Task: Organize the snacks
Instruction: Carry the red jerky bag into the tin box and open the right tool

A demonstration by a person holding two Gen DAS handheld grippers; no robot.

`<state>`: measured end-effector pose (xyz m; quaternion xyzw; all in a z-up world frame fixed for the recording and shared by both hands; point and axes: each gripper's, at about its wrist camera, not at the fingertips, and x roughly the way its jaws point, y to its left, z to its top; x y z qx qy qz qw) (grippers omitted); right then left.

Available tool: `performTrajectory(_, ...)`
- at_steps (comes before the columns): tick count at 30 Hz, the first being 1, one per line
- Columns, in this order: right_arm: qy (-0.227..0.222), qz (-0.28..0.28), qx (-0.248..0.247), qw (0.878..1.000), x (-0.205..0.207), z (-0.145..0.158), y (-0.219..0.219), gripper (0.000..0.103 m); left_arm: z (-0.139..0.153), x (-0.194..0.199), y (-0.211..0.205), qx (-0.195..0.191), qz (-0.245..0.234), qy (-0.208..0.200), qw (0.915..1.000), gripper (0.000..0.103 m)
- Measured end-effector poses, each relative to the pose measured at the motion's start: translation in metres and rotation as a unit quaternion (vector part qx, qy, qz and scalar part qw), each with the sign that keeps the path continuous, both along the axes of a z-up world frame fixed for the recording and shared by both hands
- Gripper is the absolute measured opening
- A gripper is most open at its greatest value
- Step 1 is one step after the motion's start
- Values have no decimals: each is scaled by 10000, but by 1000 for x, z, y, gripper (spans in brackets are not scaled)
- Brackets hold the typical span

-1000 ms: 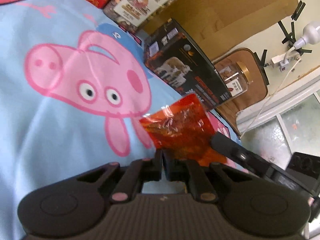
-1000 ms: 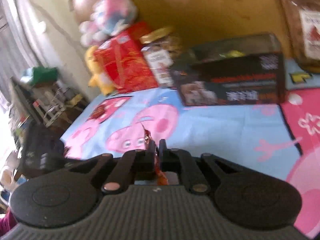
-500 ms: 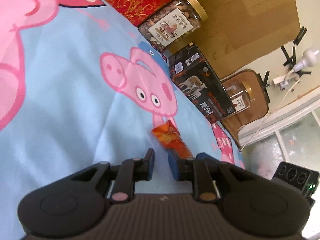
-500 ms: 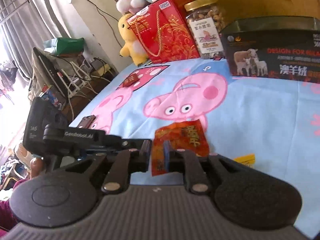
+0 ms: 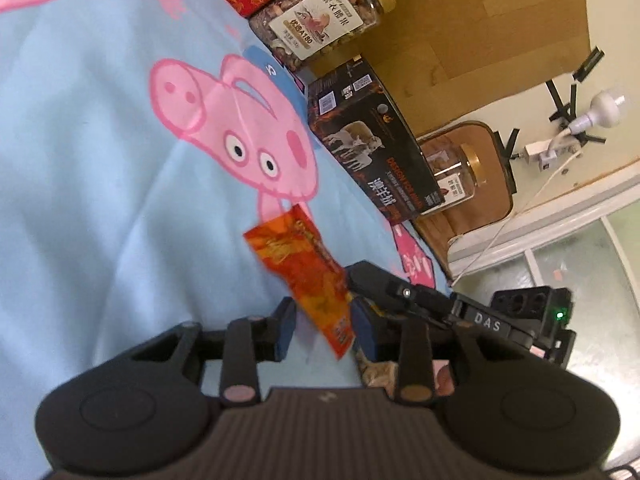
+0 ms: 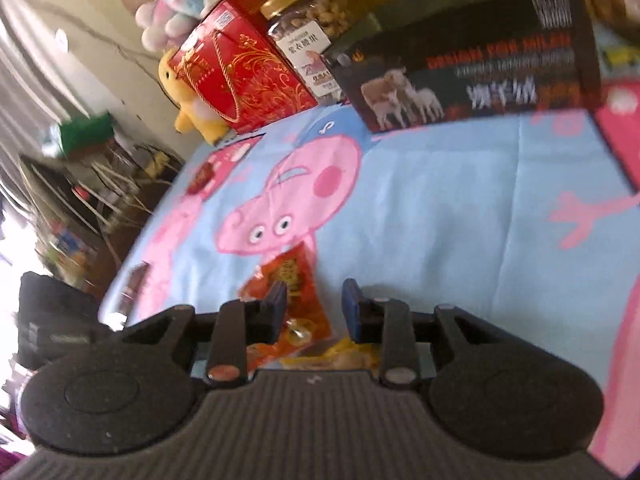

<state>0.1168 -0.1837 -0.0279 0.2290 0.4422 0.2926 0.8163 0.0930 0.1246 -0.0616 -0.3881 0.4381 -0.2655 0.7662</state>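
Note:
An orange-red snack packet (image 5: 308, 272) lies on the blue pig-print cloth (image 5: 100, 160), its near end between the spread fingers of my left gripper (image 5: 324, 330), which is open. The packet also shows in the right wrist view (image 6: 288, 284), lying loose between and under the fingers of my right gripper (image 6: 314, 312), which is open too. A yellowish snack (image 6: 344, 354) lies just below it. The right gripper's body (image 5: 460, 312) sits close to the right of the packet in the left wrist view.
A black box with sheep (image 5: 372, 152), a nut jar (image 5: 320, 12) and a red gift box (image 6: 240, 72) stand along the back. A second jar (image 5: 456, 176) stands behind the black box. Another red packet (image 6: 202, 174) and a dark item (image 6: 134, 284) lie far left.
Both grippers have opened and let go of the orange-red packet, which now lies on the cloth. The right gripper has moved lower and closer to the cloth.

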Motion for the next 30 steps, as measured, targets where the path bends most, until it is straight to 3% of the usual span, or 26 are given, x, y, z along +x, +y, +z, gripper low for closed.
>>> performTrajectory(3, 391, 37, 482, 9981, 5, -6, -1, 35, -4, 5, 1, -13, 74, 68, 9999, 18)
performTrajectory(6, 551, 38, 605, 9966, 8, -6, 0, 35, -12, 7, 9, -224, 143, 216, 9994, 9)
performTrajectory(10, 642, 115, 745, 9951, 8, -5, 4, 35, -14, 7, 18, -441, 116, 217, 9987, 8)
performTrajectory(12, 625, 110, 743, 9952, 8, -4, 6, 35, -14, 7, 22, -727, 47, 178, 9972, 8)
performTrajectory(15, 499, 30, 709, 9962, 8, -3, 6, 36, -3, 4, 25, -930, -35, -139, 9956, 8)
performTrajectory(18, 592, 144, 1074, 9923, 11, -6, 3, 43, 5, 3, 25, -929, -61, -304, 9952, 8)
performTrajectory(23, 917, 221, 1855, 9781, 11, -12, 0, 45, 11, 3, 25, -1108, -128, -451, 9927, 8)
performTrajectory(25, 857, 72, 1946, 9771, 8, -9, -5, 25, 16, 7, 23, -976, -76, -455, 9942, 8)
performTrajectory(27, 655, -138, 1900, 9795, 6, -2, -14, 6, 26, 16, 14, -529, -101, -483, 9974, 9)
performTrajectory(30, 346, -350, 1848, 9816, 5, 13, -27, 6, 47, 35, -9, 8, -302, -712, 9970, 9)
